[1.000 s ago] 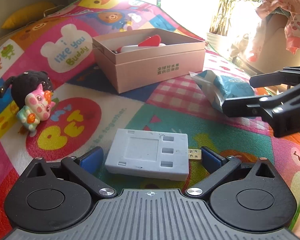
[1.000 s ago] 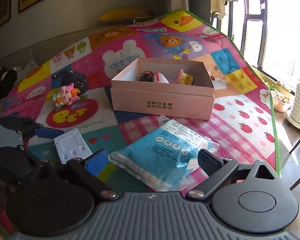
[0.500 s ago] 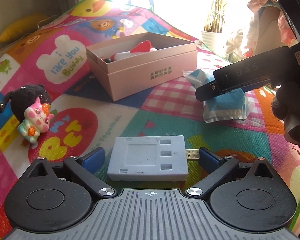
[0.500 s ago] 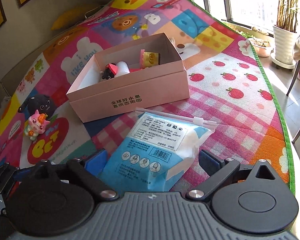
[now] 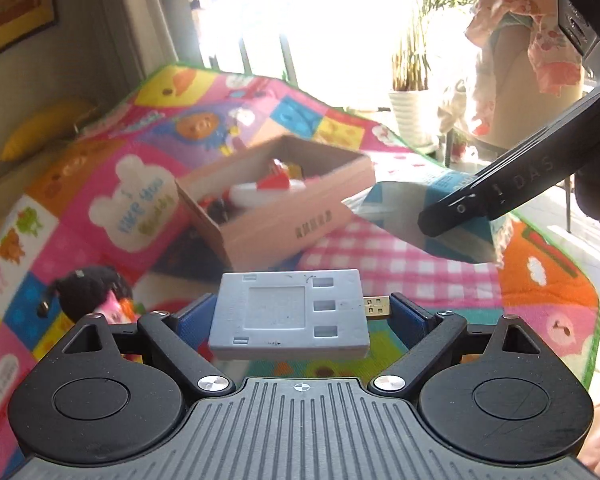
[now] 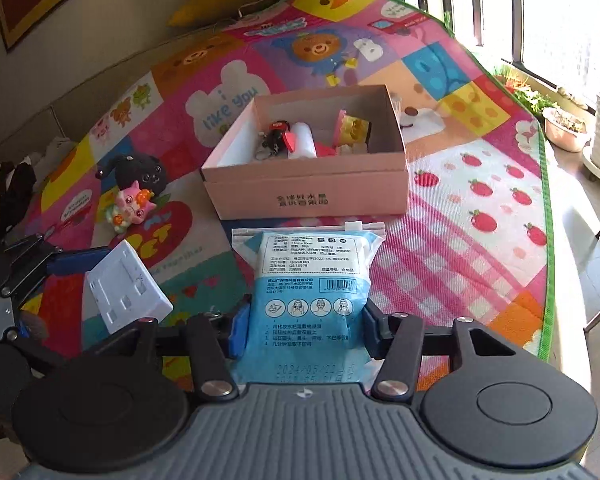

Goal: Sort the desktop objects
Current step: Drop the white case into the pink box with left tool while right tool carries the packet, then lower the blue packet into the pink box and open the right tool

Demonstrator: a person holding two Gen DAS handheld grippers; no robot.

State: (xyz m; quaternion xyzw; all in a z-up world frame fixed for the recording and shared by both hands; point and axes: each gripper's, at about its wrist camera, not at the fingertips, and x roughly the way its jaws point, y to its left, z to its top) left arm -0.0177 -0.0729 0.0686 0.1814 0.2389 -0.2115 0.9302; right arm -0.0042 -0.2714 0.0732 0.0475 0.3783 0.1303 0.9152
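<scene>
The right gripper [image 6: 304,330] has just been closing, and its blue pads now press both sides of the blue zip-seal pouch [image 6: 310,276], near the pouch's lower end; the zip strip points away toward the pink cardboard box [image 6: 308,196]. The pouch looks soft, light and slick-skinned — it will likely sag and could slide between the pads, so a hold across its filled middle, as here, seems safer than one on the thin sealed edge. In the left wrist view it hangs clear of the play mat [image 5: 400,256], tilted, beside the box.

The left gripper [image 5: 290,316] clamps a grey plastic plate [image 5: 288,314] end to end, its gold USB plug [image 5: 376,306] butting the right finger. The plate reads as stiff, flat and light; held by its short ends it may pivot, and the plug could bend under pressure.

Both grippers angle downward over the mat, the box ahead of each — already holding small toys.
</scene>
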